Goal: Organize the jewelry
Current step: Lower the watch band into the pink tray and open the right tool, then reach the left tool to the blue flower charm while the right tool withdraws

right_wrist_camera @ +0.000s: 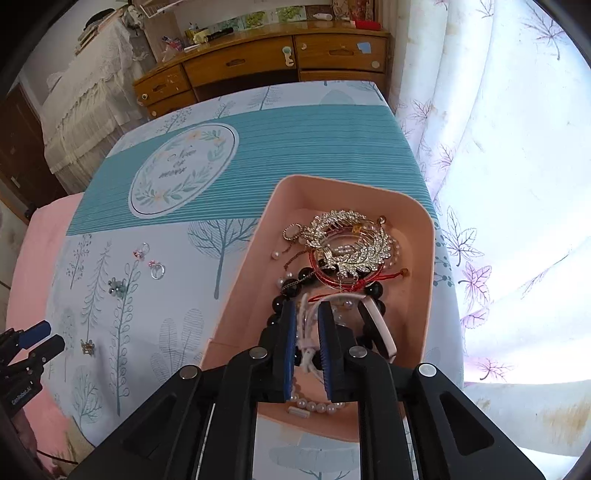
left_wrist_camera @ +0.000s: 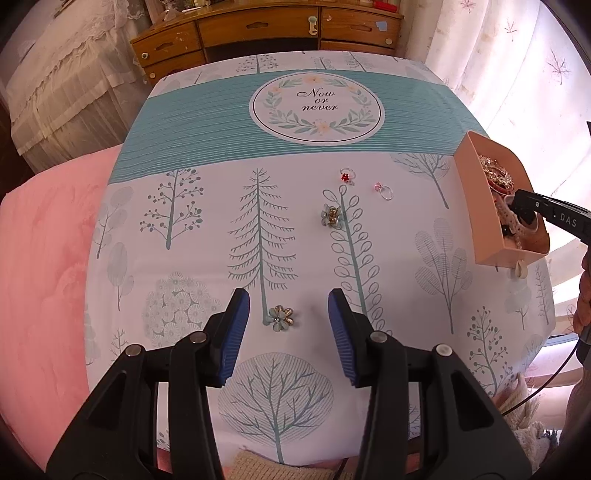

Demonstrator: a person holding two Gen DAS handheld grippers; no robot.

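Note:
A pink tray point(right_wrist_camera: 258, 258) at the right of the tree-print cloth holds a rhinestone leaf brooch point(right_wrist_camera: 347, 243), black beads point(right_wrist_camera: 295, 284), red bangles and a pearl string point(right_wrist_camera: 317, 406). My right gripper point(right_wrist_camera: 306, 306) dips into it, its jaws slightly apart with a loose white cord bracelet point(right_wrist_camera: 308, 354) between them. My left gripper point(left_wrist_camera: 289, 299) is open just above a pale blue flower piece point(left_wrist_camera: 280, 318). On the cloth beyond it lie a second flower piece point(left_wrist_camera: 331, 215), a red-stone ring point(left_wrist_camera: 347, 176) and a pink-stone ring point(left_wrist_camera: 384, 190).
The cloth point(left_wrist_camera: 221, 122) covers a table with a wooden dresser point(left_wrist_camera: 258, 33) behind it. A curtain point(left_wrist_camera: 517, 74) hangs along the right side. A pink cover point(left_wrist_camera: 48, 258) lies to the left. A hand and a cable show at the right edge.

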